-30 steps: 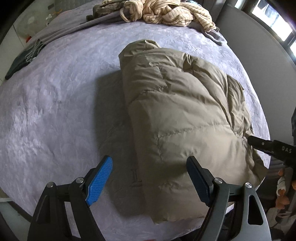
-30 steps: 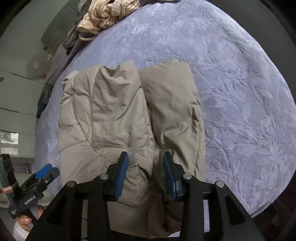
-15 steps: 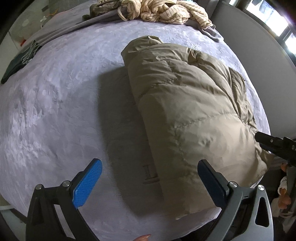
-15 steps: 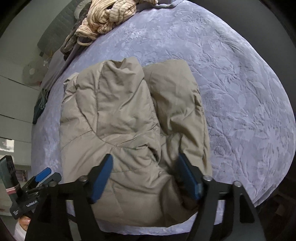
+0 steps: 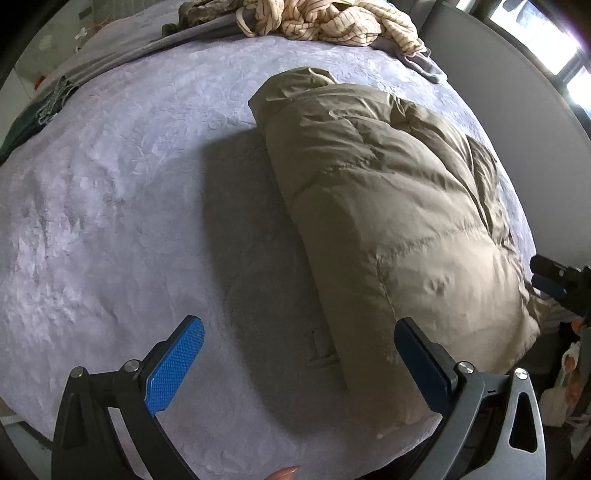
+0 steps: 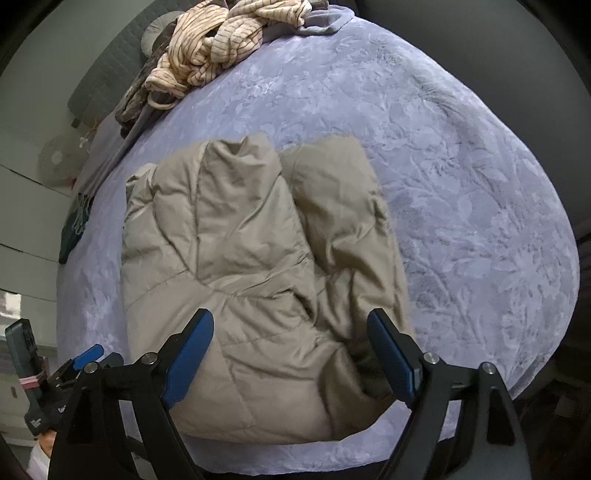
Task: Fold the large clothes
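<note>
A tan puffer jacket (image 5: pixel 388 206) lies folded into a thick bundle near the front edge of a bed with a lavender bedspread (image 5: pixel 110 203). My left gripper (image 5: pixel 297 332) hovers open over the jacket's near left corner, with its blue pads apart from the cloth. In the right wrist view the same jacket (image 6: pixel 240 258) shows its sleeve side. My right gripper (image 6: pixel 290 321) is above its near end with the jaws opening. The cloth lies below and between the pads, which do not press it. The right gripper (image 5: pixel 554 277) also pokes in at the right edge of the left wrist view.
A heap of cream striped clothing (image 5: pixel 325 22) sits at the bed's far end, with a dark garment (image 5: pixel 29 118) at the far left edge. A grey padded panel (image 5: pixel 517 92) runs along the right side. A person's fingertip (image 5: pixel 284 470) shows at the bottom.
My right gripper's jaws have spread from a narrow pinch on a jacket fold to wide apart, letting it go, and pulled back a little. My left gripper widened slightly and drifted left.
</note>
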Motion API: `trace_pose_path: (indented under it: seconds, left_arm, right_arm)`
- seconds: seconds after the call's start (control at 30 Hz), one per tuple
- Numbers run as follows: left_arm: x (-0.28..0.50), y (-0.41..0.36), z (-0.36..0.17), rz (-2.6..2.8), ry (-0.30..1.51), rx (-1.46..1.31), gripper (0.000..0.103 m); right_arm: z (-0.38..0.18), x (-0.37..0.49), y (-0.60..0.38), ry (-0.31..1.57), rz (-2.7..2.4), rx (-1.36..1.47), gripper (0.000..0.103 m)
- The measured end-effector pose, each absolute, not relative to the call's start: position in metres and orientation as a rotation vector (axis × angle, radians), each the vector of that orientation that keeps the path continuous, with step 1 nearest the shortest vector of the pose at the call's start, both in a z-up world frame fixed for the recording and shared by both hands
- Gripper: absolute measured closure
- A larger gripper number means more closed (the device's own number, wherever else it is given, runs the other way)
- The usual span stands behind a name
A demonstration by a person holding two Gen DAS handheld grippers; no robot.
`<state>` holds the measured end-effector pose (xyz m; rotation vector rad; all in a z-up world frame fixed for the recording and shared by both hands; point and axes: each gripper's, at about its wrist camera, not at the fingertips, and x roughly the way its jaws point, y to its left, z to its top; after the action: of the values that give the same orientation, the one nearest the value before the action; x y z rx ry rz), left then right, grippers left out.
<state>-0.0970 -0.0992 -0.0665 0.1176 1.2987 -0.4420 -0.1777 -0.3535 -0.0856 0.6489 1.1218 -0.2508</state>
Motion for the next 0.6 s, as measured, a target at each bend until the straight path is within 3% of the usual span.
trace_pose_path:
  seconds: [0.3, 0.6]
  left_arm:
    - [-0.061, -0.109, -0.076, -0.411, 1.374, -0.087, 0.000]
    - [-0.035, -0.112, -0.113, -0.474, 1.446, -0.320, 0.000]
  right_arm:
    - [-0.106, -0.156, -0.407, 1.178, -0.208, 0.697, 0.016]
    - [-0.175, -0.127, -0.467, 1.212, -0.035, 0.936, 0.016]
